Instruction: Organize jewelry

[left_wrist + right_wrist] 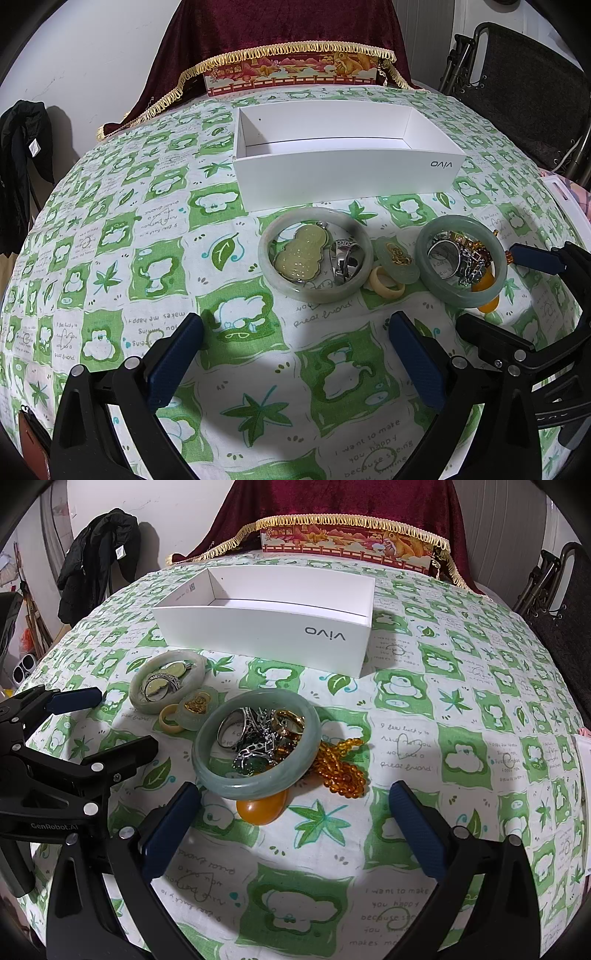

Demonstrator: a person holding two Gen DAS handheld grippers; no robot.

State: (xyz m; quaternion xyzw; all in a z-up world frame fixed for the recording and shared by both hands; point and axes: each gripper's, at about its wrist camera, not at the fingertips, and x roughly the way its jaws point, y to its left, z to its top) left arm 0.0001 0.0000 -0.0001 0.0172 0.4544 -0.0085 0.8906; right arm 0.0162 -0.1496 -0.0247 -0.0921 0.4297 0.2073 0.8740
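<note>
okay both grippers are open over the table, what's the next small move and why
Probably ease the right gripper forward and down onto the near rim of the darker jade bangle. It lies just ahead of the open jaws, nothing is held yet, and the white box behind looks empty. Its rim rests on the amber stone, so close gently.

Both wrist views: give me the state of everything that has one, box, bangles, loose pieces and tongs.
White box: open, upright, nothing seen inside.
Pale bangle: flat on the cloth, pendant and ring inside it.
Green bangle: flat, rings and chains piled inside it.
Amber beads: heaped beside the green bangle.
Cream ring: flat on the cloth.
Left tongs: open, holding nothing.
Right tongs: open, holding nothing.
</note>
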